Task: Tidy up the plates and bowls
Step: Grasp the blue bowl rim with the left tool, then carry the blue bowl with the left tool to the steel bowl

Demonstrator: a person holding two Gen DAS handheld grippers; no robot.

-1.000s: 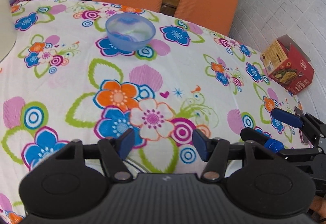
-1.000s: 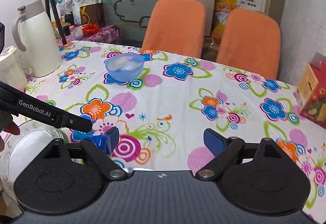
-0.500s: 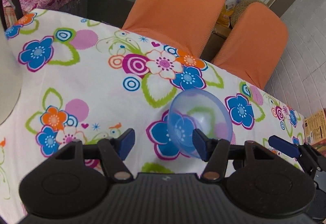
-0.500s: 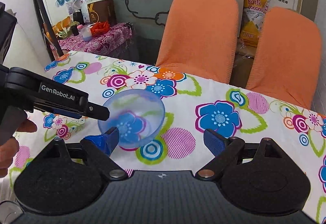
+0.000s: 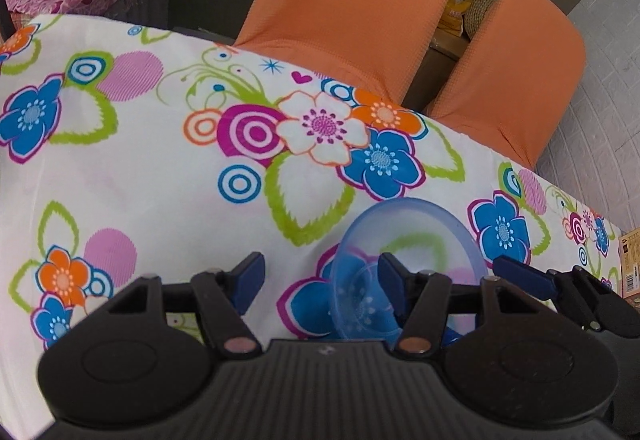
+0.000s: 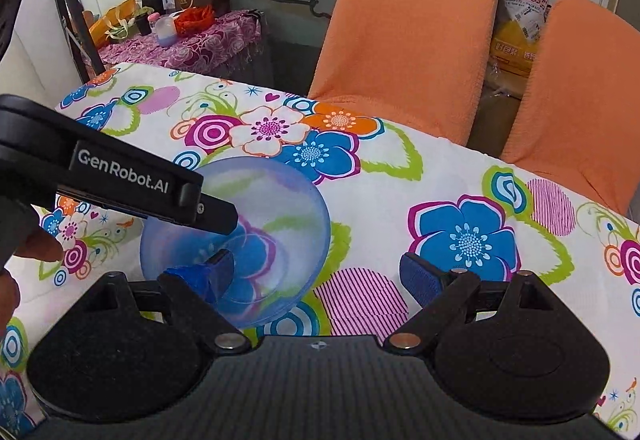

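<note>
Presently both sets of jaws stand wide apart, gripping nothing; the left gripper [image 5: 322, 274] has one fingertip inside the translucent blue bowl [image 5: 408, 268]; the right gripper [image 6: 318, 270] has its left fingertip [image 6: 218, 268] against the bowl's near wall; the bowl sits on the floral tablecloth [image 6: 400, 176]; two orange chairs [image 6: 404, 40] stand beyond the table.
</note>
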